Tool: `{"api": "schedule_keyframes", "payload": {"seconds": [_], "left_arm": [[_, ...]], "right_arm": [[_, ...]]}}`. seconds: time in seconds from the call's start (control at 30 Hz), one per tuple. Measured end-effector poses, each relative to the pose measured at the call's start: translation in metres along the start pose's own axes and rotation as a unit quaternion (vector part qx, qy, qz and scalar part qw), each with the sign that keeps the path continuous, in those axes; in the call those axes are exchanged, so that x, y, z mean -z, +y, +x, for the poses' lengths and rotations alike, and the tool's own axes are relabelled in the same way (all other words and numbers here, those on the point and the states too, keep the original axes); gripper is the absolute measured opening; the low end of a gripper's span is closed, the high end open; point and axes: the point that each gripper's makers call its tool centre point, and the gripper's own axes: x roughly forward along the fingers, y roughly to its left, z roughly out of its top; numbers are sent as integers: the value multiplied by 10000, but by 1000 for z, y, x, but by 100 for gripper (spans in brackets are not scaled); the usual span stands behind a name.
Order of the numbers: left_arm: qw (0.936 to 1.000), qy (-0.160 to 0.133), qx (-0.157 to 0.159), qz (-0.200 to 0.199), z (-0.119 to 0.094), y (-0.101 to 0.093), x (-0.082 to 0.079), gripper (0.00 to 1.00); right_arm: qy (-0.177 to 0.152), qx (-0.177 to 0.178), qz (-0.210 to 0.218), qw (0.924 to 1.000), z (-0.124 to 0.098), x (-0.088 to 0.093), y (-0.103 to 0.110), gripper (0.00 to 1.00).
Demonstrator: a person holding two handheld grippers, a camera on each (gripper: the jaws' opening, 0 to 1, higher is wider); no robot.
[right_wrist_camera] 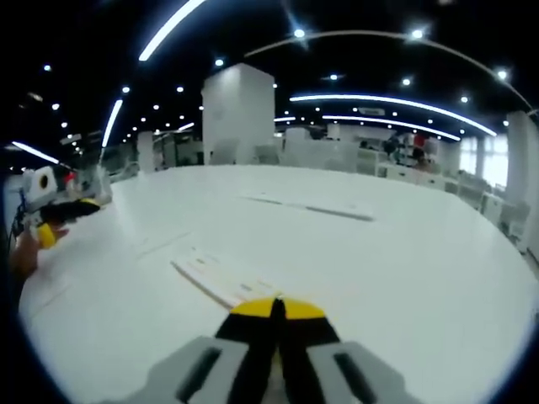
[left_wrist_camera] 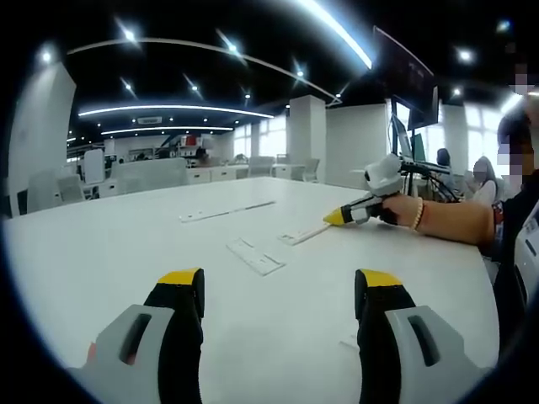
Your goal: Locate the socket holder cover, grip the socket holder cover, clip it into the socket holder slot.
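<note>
In the left gripper view, the left gripper (left_wrist_camera: 279, 286) stands nearest, its yellow-tipped jaws wide apart over bare white table (left_wrist_camera: 101, 244) and holding nothing. Just beyond, at about twelve o'clock from the jaws, lies a small flat pale plate (left_wrist_camera: 255, 256), most likely the socket holder cover, though it is too washed out against the table to be sure. Past it, at one o'clock, the right gripper (left_wrist_camera: 335, 217) rests with its tip at a long thin strip (left_wrist_camera: 301, 235), a hand (left_wrist_camera: 402, 209) behind it. Farther on, at eleven o'clock, a longer strip (left_wrist_camera: 226, 211) lies flat, perhaps the socket holder.

In the right gripper view, that gripper's own jaws (right_wrist_camera: 275, 307) are pressed together with nothing seen between them, their tips touching the near end of a flat slotted strip (right_wrist_camera: 221, 278).

The cover looks thin, light and stiff plastic, lying flush, so it may slide when pushed; pinching across its short edges seems safest, with gentle pressure to avoid snapping.

The table is broad and open all round, its far edge distant, chairs (left_wrist_camera: 50, 190) well beyond.
</note>
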Motion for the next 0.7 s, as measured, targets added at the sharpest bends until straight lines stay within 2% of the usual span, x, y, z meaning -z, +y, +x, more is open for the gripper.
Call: {"api": "schedule_keyframes", "payload": {"seconds": [0.27, 0.6, 0.7], "left_arm": [[10000, -28, -4, 10, -1, 0, -2, 73], [10000, -46, 17, 37, -1, -1, -3, 73], [9999, -86, 33, 53, -2, -2, -5, 73]], "right_arm": [[-19, -53, -85, 9999, 3, -1, 7, 4], [-13, 73, -211, 9998, 5, -1, 6, 4], [-5, 179, -292, 9994, 5, -2, 3, 8]]}}
